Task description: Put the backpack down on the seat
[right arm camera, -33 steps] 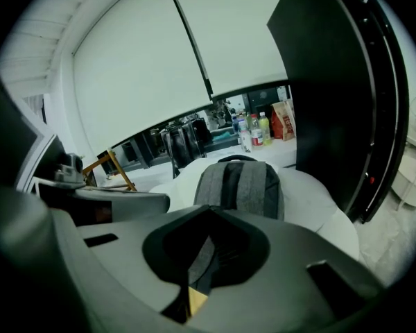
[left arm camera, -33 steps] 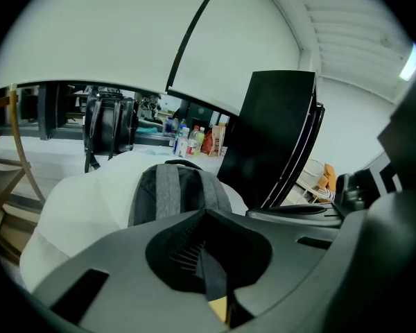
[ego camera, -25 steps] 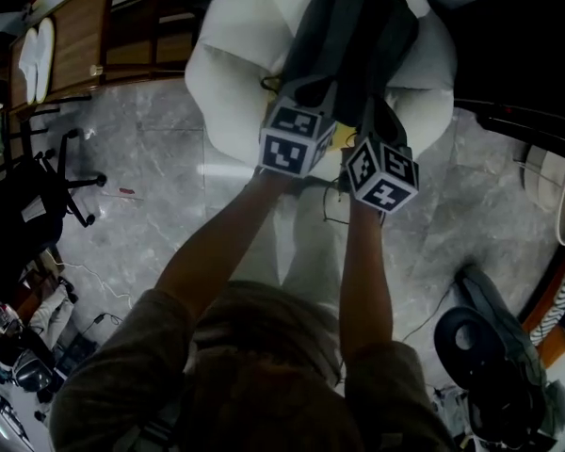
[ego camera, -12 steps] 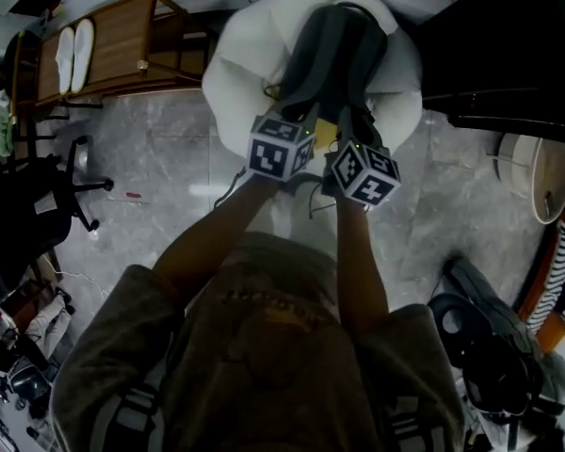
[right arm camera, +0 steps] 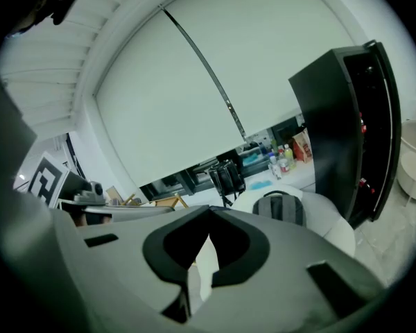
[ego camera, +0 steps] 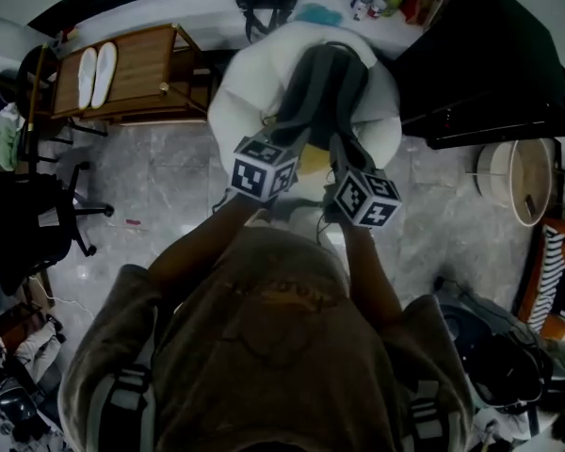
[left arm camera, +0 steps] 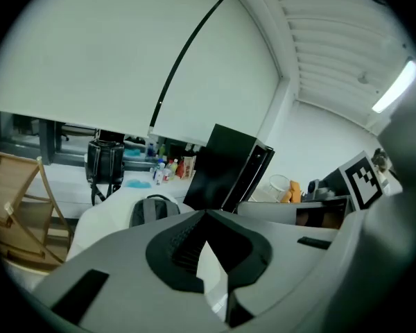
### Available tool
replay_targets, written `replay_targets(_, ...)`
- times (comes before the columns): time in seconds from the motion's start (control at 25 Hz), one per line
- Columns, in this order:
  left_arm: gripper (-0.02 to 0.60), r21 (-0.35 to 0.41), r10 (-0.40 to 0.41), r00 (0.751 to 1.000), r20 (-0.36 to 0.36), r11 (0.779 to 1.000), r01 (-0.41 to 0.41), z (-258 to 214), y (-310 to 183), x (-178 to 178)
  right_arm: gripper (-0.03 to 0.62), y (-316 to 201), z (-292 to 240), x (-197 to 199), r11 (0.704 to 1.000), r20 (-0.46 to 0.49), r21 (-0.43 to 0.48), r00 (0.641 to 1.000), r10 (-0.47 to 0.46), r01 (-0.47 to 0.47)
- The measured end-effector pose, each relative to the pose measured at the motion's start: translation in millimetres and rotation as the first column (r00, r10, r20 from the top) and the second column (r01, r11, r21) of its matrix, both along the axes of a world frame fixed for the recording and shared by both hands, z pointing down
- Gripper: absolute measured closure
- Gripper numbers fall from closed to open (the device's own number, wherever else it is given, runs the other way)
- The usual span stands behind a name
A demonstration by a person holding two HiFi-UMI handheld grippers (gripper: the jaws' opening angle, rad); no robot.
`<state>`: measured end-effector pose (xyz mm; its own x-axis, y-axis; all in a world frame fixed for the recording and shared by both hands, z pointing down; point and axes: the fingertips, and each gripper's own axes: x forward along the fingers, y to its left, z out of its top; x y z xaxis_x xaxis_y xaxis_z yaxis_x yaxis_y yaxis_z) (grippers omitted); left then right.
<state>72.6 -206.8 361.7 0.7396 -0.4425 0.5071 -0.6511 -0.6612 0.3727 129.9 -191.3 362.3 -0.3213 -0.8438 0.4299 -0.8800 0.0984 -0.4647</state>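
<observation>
At the far left two white slippers (ego camera: 92, 72) are laid side by side on one wooden rack (ego camera: 141, 64); further right one grey backpack (ego camera: 325, 83) is seen lying on the one white seat (ego camera: 240, 102), gripped by neither tool; the left gripper (left arm camera: 206, 215) and the right gripper (right arm camera: 209, 210) are held near it, each pair of jaws pressed together with nothing pinched; one black cabinet (ego camera: 490, 64) is set at the right.

Grey backpack (ego camera: 325, 83), white seat (ego camera: 243, 97), grey marbled floor (ego camera: 165, 191), blk cabinet (ego camera: 480, 64).
</observation>
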Motion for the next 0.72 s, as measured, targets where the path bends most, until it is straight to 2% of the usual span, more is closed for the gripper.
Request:
replay_targets(0.2,0.583,0.063,0.051,0.997,-0.064,0.997,-0.047,-43,10,-2,0.594,10,-46,3,0.995,-0.012,0.083,0.999,-0.046,0.047)
replay_targets(0.32,0.583,0.129,0.091,0.994,-0.062,0.988,-0.083,-65,16,-1,0.594,14,-71,0,0.987,-0.033,0.136,0.996,-0.084,0.088)
replay_targets(0.56,0.582,0.227,0.158,0.982,-0.106,0.965,-0.131,-107,24,-5,0.594,28,-108,-17,0.95,-0.11,0.241,0.978,-0.175,0.197)
replay_targets(0.72,0.582,0.282,0.184,0.975,-0.126,0.949,-0.143,-129,28,-8,0.594,36,-131,-18,0.931,-0.133,0.295,0.974,-0.181,0.214)
